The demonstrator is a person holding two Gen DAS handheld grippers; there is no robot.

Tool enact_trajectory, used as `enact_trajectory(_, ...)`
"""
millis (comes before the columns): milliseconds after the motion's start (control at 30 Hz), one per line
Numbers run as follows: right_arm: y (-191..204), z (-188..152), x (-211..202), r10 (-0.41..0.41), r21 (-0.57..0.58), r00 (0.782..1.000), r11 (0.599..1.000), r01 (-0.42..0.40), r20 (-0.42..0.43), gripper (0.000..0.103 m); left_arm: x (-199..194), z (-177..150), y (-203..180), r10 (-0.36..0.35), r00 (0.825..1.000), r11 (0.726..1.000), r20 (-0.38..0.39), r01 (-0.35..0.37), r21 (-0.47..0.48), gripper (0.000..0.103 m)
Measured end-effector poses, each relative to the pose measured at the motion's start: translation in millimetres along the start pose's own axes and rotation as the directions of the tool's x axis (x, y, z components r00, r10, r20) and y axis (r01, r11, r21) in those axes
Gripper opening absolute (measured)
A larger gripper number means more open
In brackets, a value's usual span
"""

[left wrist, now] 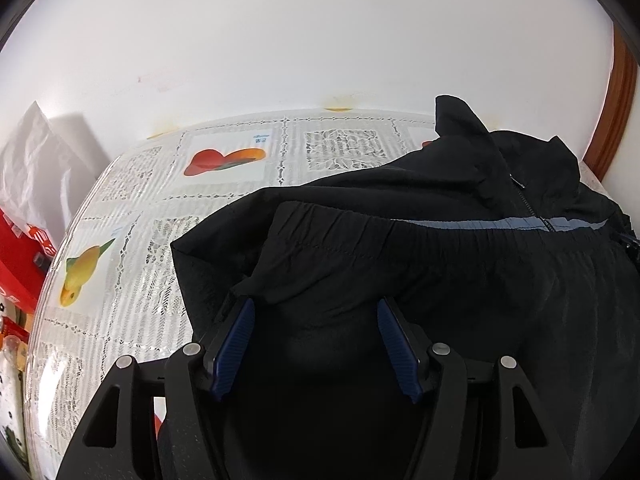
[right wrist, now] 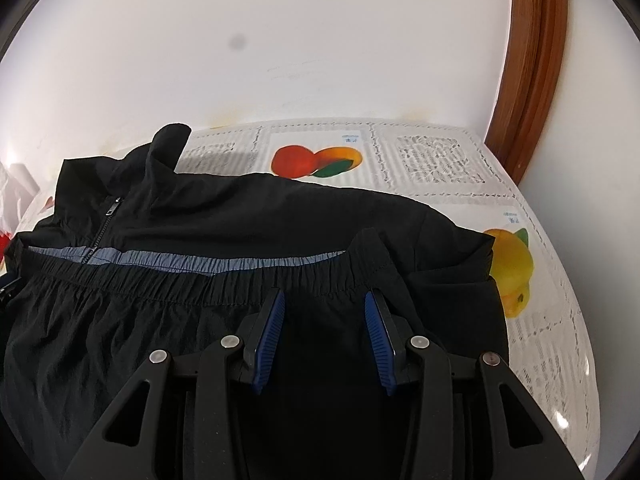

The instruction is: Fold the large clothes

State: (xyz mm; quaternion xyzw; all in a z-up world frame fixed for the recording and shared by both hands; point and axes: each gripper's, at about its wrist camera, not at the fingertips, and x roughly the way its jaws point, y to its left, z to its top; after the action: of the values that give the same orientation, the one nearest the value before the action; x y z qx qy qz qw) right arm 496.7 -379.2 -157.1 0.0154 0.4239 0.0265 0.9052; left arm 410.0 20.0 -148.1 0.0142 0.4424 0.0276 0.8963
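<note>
A black zip jacket point(left wrist: 420, 216) with a grey-blue chest stripe lies on the table, its elastic hem folded up over the chest and its collar standing at the back. It also shows in the right wrist view point(right wrist: 240, 216). My left gripper point(left wrist: 316, 306) is open just above the folded hem's left end, with black fabric between and under its blue pads point(left wrist: 236, 344). My right gripper point(right wrist: 325, 300) is open over the hem's right end, where a small tab of fabric sticks up just beyond the pads point(right wrist: 378, 336).
The table point(right wrist: 432, 156) has a white lace-pattern cloth with fruit pictures. A white wall stands behind it. A wooden door frame point(right wrist: 528, 60) rises at the right. Red boxes point(left wrist: 20, 256) and a white bag point(left wrist: 36, 168) sit beside the table's left edge.
</note>
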Motion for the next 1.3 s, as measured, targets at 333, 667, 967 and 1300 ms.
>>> enact_trajectory(333,32.9,-8.0,-53.8,0.092,0.059,0.994,0.994,-0.095,0.051,0.047,-29.7,-14.1,10.4,-0.051,0.998,0.999,-0.020,0.052,0.004,0.069)
enact_trajectory(667,182.5,-33.5,-40.4,0.068,-0.146,0.995,0.986,-0.078,-0.073,0.049,-84.6,-52.7,47.7,-0.116,0.993,0.993,-0.029,0.115,-0.014,0.073)
enact_trajectory(967,187.4,-51.5,-50.5,0.011,-0.129,0.996,0.991,-0.023,-0.092,0.049,-117.2,-86.0,85.3,-0.134,0.991,0.989,-0.005,0.133,-0.068,0.073)
enact_trajectory(1300,184.8,-139.1,-125.6,0.024,-0.130,0.999,0.991,-0.030,-0.048,0.049,-144.9,-131.9,99.3,-0.154,0.987,0.980,-0.036,0.148,-0.131,0.073)
